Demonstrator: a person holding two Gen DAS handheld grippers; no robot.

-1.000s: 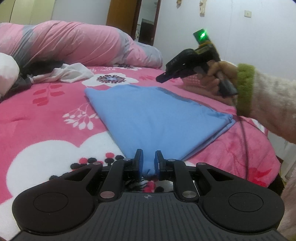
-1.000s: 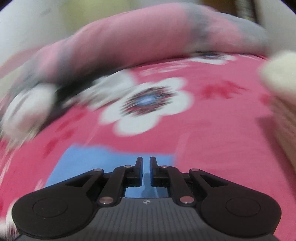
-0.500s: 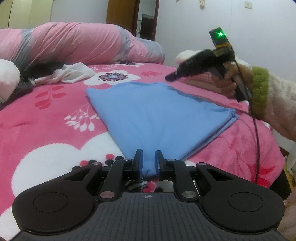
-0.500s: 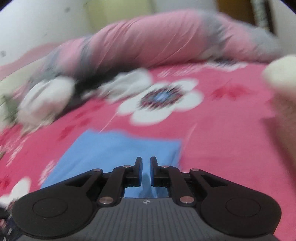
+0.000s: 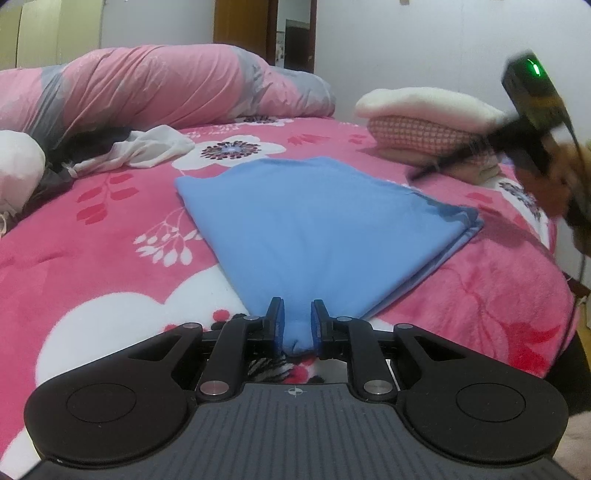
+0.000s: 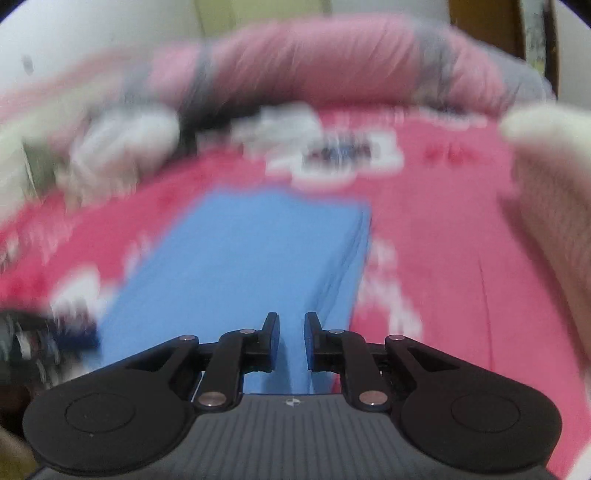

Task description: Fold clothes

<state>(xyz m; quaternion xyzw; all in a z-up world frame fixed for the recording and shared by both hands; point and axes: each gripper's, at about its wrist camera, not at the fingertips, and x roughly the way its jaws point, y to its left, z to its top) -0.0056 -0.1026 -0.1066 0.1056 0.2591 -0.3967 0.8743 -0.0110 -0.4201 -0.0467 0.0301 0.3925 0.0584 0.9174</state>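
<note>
- Left gripper (image 5: 297, 325): clenched on a bunched corner of the blue garment (image 5: 317, 229), cloth pinched between the two blue-padded fingers (image 5: 277, 325) at the near edge of the bed.
- Blue garment: folded flat on the pink floral blanket (image 5: 110, 258), fanning out from the pinched corner toward the far side; layered edges visible along its right side, with a darker band at the far right corner.
- Right gripper (image 6: 291, 341): held above the garment's near end in its own view, fingers parallel with a narrow gap and nothing between them; blue cloth visible through the gap, contact with it not clear.
- Same gripper in the left wrist view (image 5: 532, 110): at the far right above the bed, blurred, a green light lit on its top, gripped by a hand (image 5: 569, 184).
- Right wrist view heavily smeared, so finer detail there probably not reliable.
- Stack of folded clothes (image 5: 428, 125): on the blanket beyond the garment's right corner, a cream piece on top of a pink checked piece.
- White garment (image 5: 147, 153): crumpled, lying loose on the blanket to the left of the blue one, well apart from it.
- Pink and grey quilt (image 5: 159, 88): rolled along the far side of the bed.
- Doorway (image 5: 295, 33): in the wall behind the quilt.
</note>
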